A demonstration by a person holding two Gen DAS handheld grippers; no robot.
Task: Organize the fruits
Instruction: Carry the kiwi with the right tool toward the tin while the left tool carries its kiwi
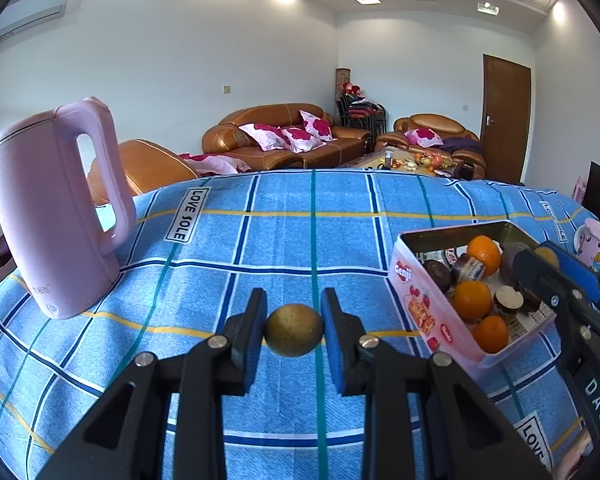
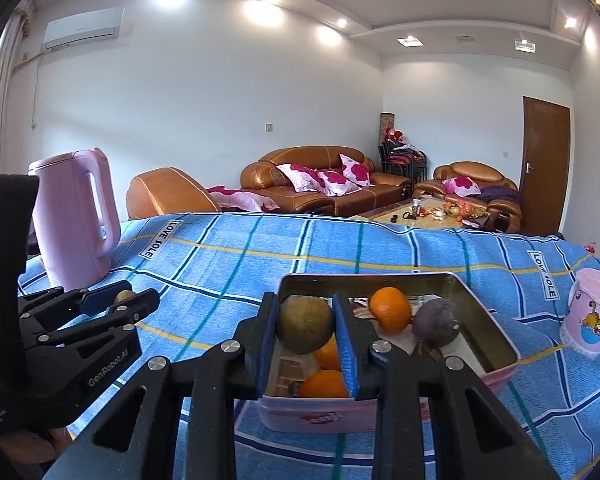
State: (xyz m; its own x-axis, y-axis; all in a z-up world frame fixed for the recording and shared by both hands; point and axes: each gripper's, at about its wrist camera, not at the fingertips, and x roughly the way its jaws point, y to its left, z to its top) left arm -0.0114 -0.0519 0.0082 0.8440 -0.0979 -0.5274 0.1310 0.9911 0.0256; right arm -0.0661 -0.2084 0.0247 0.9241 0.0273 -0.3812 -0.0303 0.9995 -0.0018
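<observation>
Each gripper pinches 1 brownish-green fruit to carry it: the left gripper [image 1: 294,330] holds a small fruit [image 1: 294,330] above the table's middle; the right gripper [image 2: 306,326] holds a bigger fruit [image 2: 305,325] over the tin [image 2: 488,312] near the right edge, where 3 oranges [image 2: 390,309] already gather

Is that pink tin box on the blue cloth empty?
No. The pink tin box is open and holds three oranges, a dark purple fruit and wrapped snacks.
</observation>
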